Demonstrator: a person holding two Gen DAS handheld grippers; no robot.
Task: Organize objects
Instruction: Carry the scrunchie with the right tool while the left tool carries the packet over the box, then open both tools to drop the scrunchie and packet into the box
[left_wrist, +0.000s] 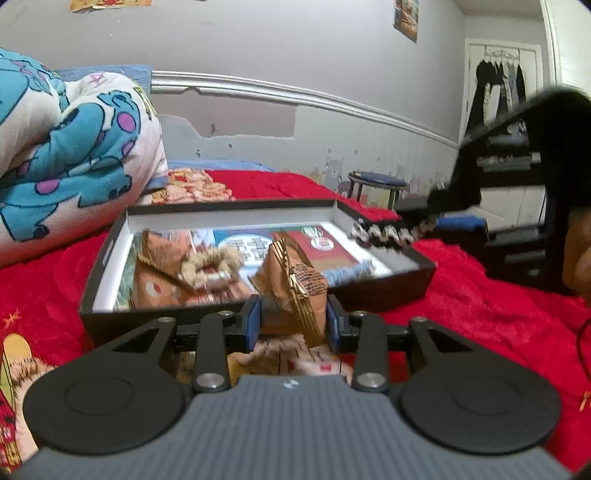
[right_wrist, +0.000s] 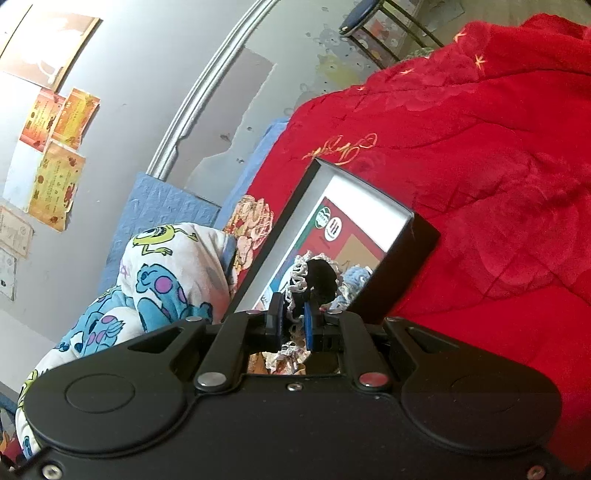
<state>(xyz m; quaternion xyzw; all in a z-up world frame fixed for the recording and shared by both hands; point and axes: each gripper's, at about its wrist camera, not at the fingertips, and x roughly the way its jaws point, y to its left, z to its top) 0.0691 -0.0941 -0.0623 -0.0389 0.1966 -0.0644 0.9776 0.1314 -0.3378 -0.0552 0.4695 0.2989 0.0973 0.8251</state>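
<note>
My left tongs (left_wrist: 293, 320) were clenched on an orange snack packet (left_wrist: 295, 284), its crimped gold edge pinched upright between the blue pads (left_wrist: 254, 322). The packet hung just in front of my left tongs, over the near wall of the black box (left_wrist: 388, 295) that lay open on the red blanket (left_wrist: 480, 314). Beyond the packet, inside the box, lay two more orange packets (left_wrist: 162, 273) with a beige knitted scrunchie (left_wrist: 210, 264) resting on top of them, to the left of my left tongs. A printed card (left_wrist: 251, 243) covered the box floor, and a pale blue knitted piece (left_wrist: 351, 271) sat toward the right side.

My right tongs (right_wrist: 294, 325) were closed around a black scrunchie with white lace trim (right_wrist: 317, 282), held just ahead of the fingertips and above the box's near right corner. From the left wrist view, my right tongs (left_wrist: 417, 218) came in blurred from the upper right, with the lace-trimmed scrunchie (left_wrist: 384, 232) dangling over the far right rim of the box.

Left of both tongs, a bundled cartoon-monster blanket (left_wrist: 66, 147) was heaped on the bed. A blue-topped stool (left_wrist: 376, 182) stood by the wall beyond the box.
</note>
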